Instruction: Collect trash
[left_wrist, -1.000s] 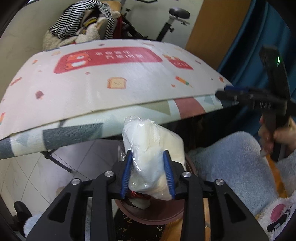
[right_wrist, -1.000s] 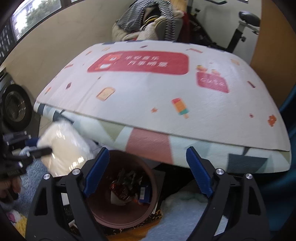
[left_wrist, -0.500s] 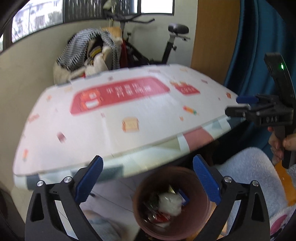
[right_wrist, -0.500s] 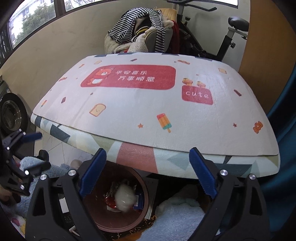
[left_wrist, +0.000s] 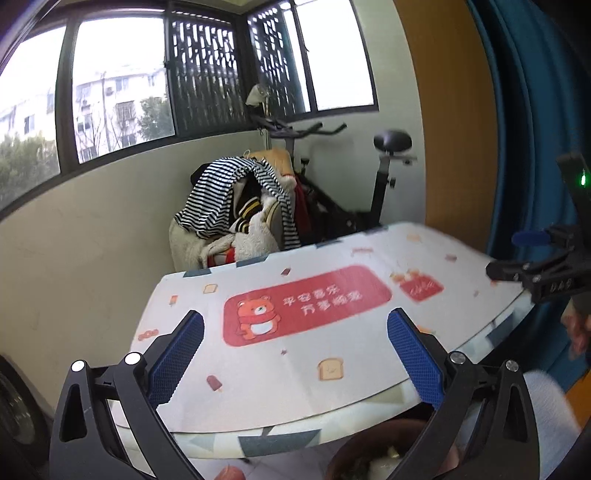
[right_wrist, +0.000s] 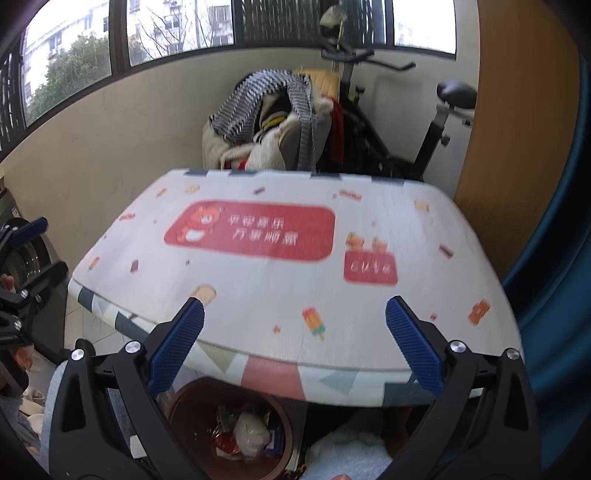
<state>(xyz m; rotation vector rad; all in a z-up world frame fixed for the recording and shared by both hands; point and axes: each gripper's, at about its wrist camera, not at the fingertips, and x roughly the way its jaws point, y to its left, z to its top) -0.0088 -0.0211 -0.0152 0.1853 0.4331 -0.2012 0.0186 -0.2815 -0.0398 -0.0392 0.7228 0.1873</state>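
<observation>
A brown round trash bin (right_wrist: 192, 406) stands on the floor under the front edge of the patterned table (right_wrist: 295, 280). A white plastic bag of trash (right_wrist: 251, 430) lies in it on top of wrappers. My right gripper (right_wrist: 293, 321) is open and empty above the table's front edge, over the bin. My left gripper (left_wrist: 295, 332) is open and empty, raised over the table (left_wrist: 295, 354); only the bin's rim (left_wrist: 369, 439) shows at the bottom. Each gripper shows at the edge of the other's view.
A pile of clothes with a striped top (right_wrist: 273, 110) and an exercise bike (right_wrist: 436, 122) stand behind the table. A blue curtain (left_wrist: 535, 147) hangs at the right. A fluffy pale blue blanket (right_wrist: 354, 454) lies beside the bin.
My left gripper opened and dropped the white bag into the bin, then rose and tilted up toward the table and window. My right gripper stayed open and rose a little.
</observation>
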